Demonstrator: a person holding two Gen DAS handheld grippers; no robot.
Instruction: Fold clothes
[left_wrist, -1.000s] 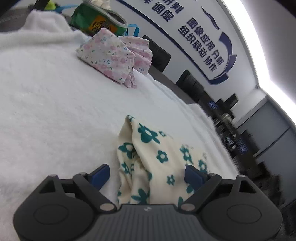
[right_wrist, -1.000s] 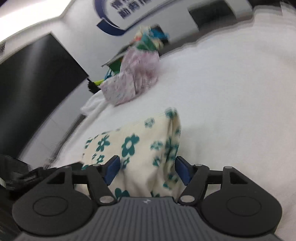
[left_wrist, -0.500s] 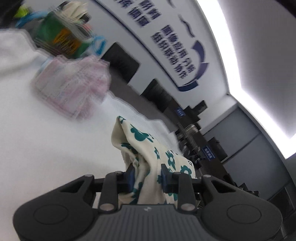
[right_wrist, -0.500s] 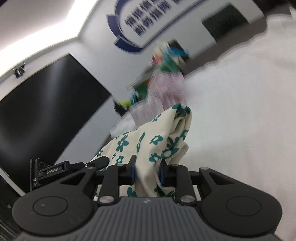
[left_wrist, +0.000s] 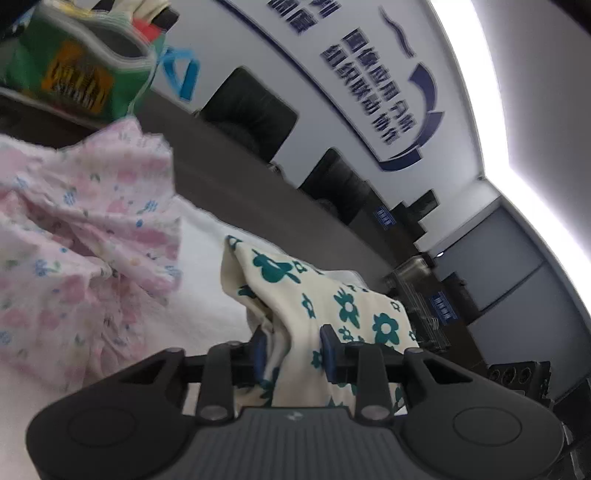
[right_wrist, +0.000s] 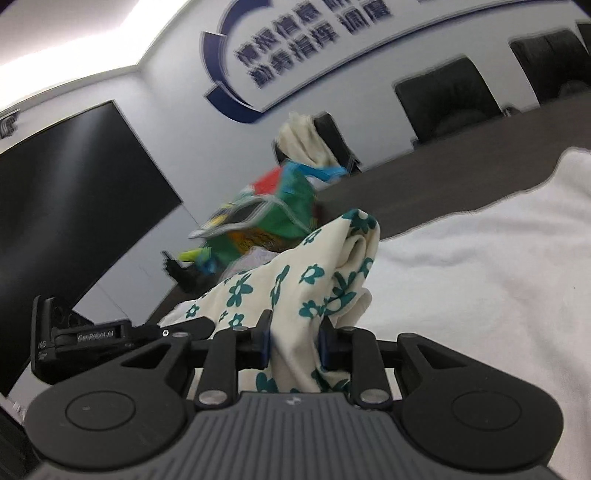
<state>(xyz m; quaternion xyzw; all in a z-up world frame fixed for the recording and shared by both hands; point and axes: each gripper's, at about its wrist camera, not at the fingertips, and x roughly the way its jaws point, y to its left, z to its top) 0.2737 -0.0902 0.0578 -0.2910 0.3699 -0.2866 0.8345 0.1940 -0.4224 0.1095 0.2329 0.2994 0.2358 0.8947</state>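
Observation:
A cream garment with teal flowers (left_wrist: 295, 291) is lifted off the white fleece cover (left_wrist: 207, 295). My left gripper (left_wrist: 291, 350) is shut on one end of it, the cloth bunched between its blue pads. In the right wrist view the same cream garment (right_wrist: 295, 284) hangs folded over, and my right gripper (right_wrist: 293, 345) is shut on its other end. The left gripper's black body (right_wrist: 92, 336) shows at the lower left of the right wrist view. A pink floral garment (left_wrist: 74, 240) lies crumpled just to the left of the lifted cloth.
A green bag (left_wrist: 81, 70) stuffed with clothes stands on the dark table (left_wrist: 258, 195) behind the pink garment; the same green bag (right_wrist: 266, 218) shows in the right wrist view. Black chairs (left_wrist: 255, 114) line the far wall. A large dark screen (right_wrist: 66, 206) is at the left.
Both grippers closed on the cream floral garment and raised it off the fleece cover. Both views have tilted up and moved nearer the pink garment and the green bag.

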